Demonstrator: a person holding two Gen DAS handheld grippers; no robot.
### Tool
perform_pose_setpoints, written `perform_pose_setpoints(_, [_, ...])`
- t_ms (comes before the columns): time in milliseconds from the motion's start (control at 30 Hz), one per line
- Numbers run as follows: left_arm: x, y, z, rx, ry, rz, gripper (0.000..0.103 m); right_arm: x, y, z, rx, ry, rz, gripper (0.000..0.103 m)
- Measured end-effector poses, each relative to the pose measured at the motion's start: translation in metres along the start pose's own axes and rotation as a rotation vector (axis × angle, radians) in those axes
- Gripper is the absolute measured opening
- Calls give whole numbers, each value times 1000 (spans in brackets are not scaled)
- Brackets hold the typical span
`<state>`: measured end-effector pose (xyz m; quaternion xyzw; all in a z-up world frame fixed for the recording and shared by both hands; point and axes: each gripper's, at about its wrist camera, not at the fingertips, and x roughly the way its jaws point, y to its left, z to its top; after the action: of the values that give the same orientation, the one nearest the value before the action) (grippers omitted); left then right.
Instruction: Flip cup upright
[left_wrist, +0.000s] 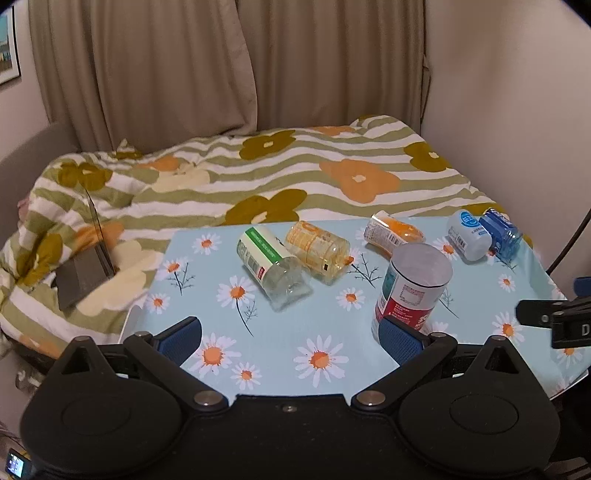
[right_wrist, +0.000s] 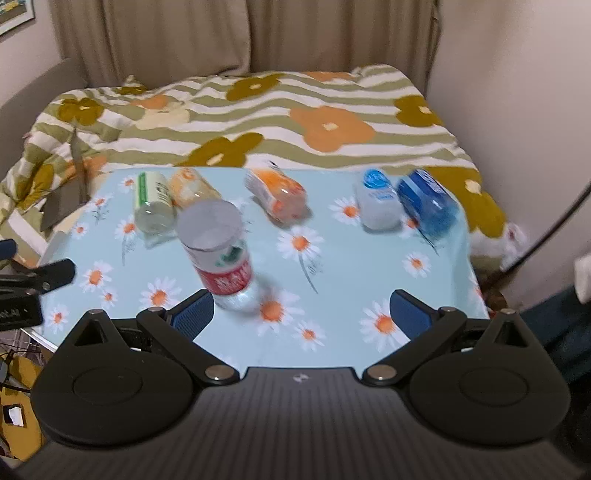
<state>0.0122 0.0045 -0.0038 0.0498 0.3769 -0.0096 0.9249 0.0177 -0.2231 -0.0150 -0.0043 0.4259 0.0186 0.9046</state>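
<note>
We see a daisy-print table (left_wrist: 332, 369) before a bed with a flowered quilt (left_wrist: 258, 173). Our left gripper (left_wrist: 291, 338) and right gripper (right_wrist: 301, 314) both hover with jaws spread wide, holding nothing. The red-labelled cup (left_wrist: 412, 291) stands upright near the table's front, just beside the left gripper's right finger (left_wrist: 400, 339). Five other cups lie tipped farther back.

Motion-blurred blue cup (right_wrist: 426, 205); red-labelled cup (left_wrist: 410, 291) base behind left claw's pad (left_wrist: 400, 338)

A lone "D" shows on the black clamp (left_wrist: 570, 326); cup labels illegible.
</note>
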Motion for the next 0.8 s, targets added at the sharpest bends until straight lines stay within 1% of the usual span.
perform_pose_setpoints(233, [-6,-7,-9,14,-16,-6,103,-6,-10,-10,24,4,-17,103])
perform_pose_setpoints(500, [-10,-11,-8,14,-39,-16,103,-8,-12,-11,28,-1,-19,103])
perform_pose_setpoints(800, [-11,-13,-8,26,-48,-20,103,-8,-16,-11,38,0,-29,103])
